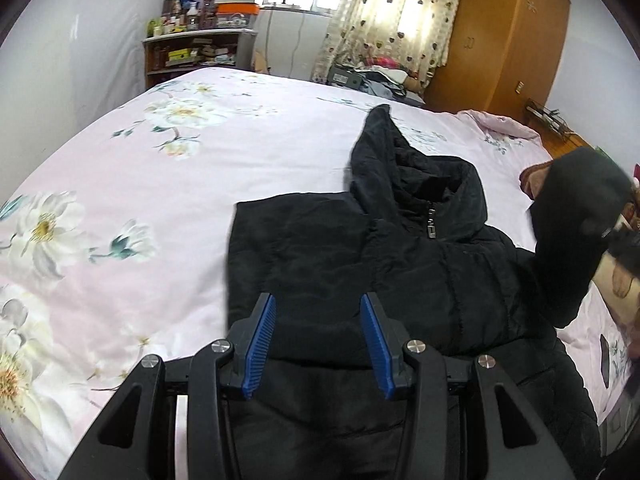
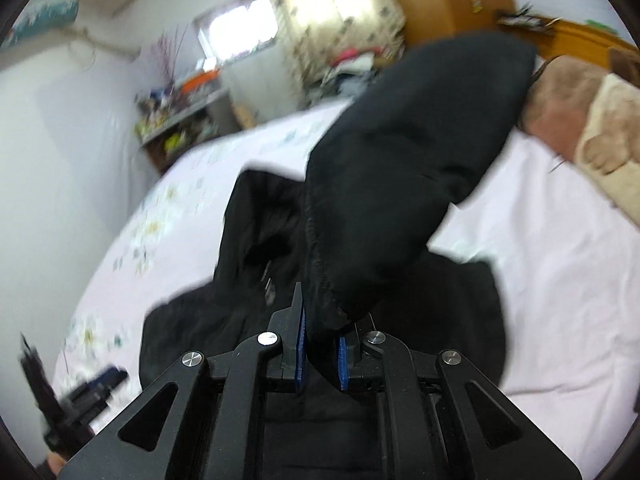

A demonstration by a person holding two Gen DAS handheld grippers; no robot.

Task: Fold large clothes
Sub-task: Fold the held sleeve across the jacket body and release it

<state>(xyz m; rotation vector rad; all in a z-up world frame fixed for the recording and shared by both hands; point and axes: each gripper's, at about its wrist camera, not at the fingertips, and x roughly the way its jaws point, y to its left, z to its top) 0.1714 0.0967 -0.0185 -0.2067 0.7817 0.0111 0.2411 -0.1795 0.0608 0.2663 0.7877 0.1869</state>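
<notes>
On the wide bed with its pale pink flowered cover (image 1: pixel 120 184) lies the black quilted hooded jacket (image 1: pixel 400 256), front up, zip closed, hood spread toward the far side. Beyond the bed stand a cluttered wooden shelf (image 1: pixel 192 52), a patterned curtain (image 1: pixel 392 20) and an orange-brown wardrobe (image 1: pixel 508 36); a brown and cream plush blanket (image 2: pixel 592 120) is heaped by the bed's right side. The left gripper (image 1: pixel 318 320) hangs over the jacket's lower body, blue pads parted, nothing between them. The right gripper (image 2: pixel 322 344) is clamped on the jacket's black sleeve (image 2: pixel 400 168), which rises lifted and blurred above the chest. Left of the jacket the cover lies bare to the bed's edge.
</notes>
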